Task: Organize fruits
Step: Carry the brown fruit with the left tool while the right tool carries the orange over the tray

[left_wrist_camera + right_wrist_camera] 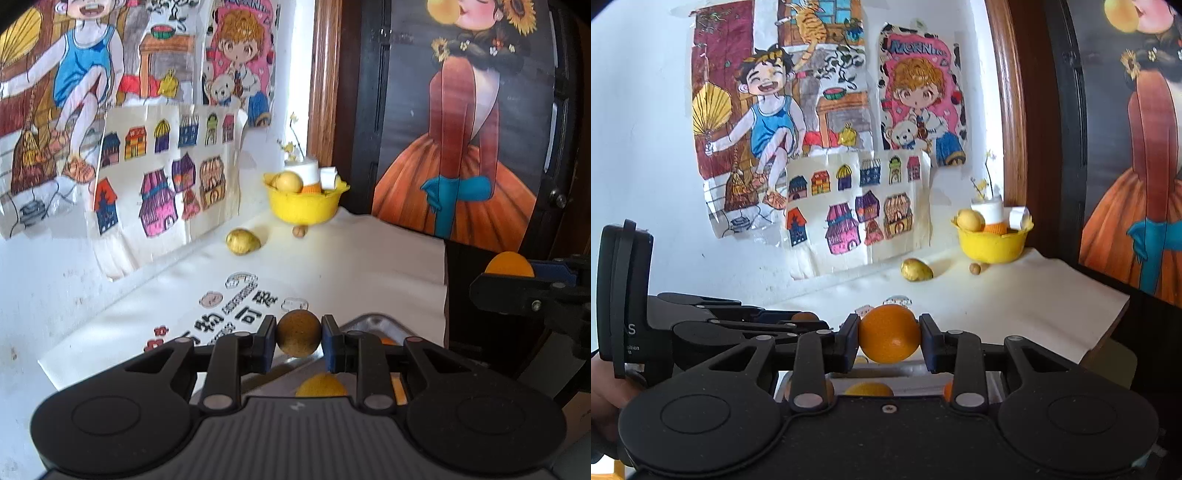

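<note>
My left gripper (299,338) is shut on a small brown round fruit (298,333), held above a metal tray (373,325) at the near edge. My right gripper (889,334) is shut on an orange (889,333); it also shows at the right of the left wrist view (509,264). A yellow fruit (321,386) lies in the tray below. A yellow bowl (303,206) with a yellow fruit and cups stands at the far end. A yellow-green pear-like fruit (242,242) and a small brown fruit (300,231) lie on the cloth near it.
A white cloth (351,266) with printed characters covers the table. A wall with drawings (155,184) runs along the left. A dark panel with a painted woman (461,147) stands at the right. The left gripper's body shows at the left of the right wrist view (701,325).
</note>
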{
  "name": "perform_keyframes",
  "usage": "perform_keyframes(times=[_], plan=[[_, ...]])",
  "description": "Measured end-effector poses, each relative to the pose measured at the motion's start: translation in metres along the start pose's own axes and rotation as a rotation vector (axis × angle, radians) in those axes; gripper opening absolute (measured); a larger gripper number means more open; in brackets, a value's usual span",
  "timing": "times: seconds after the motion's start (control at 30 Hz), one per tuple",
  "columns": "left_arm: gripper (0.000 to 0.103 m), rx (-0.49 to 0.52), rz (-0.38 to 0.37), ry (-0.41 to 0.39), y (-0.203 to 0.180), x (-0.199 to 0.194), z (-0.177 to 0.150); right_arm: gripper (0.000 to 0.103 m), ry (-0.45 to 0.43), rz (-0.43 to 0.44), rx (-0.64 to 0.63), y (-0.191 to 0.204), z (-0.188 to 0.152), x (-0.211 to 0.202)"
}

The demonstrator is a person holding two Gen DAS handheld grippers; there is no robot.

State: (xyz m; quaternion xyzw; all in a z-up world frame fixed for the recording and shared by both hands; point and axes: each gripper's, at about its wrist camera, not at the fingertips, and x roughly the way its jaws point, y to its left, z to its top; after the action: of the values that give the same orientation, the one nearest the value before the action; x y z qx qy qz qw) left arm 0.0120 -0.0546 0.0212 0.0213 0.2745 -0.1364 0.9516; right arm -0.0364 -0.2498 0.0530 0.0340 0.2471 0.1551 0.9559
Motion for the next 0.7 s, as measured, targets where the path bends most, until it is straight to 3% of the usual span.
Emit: perform_keyframes(times=[0.7], plan=[[0.028,-0.017,-0.001,0.107,0.005,0.059,-0.013,0.036,0.092,-0.035,0.077,-0.044,-0.02,0.047]])
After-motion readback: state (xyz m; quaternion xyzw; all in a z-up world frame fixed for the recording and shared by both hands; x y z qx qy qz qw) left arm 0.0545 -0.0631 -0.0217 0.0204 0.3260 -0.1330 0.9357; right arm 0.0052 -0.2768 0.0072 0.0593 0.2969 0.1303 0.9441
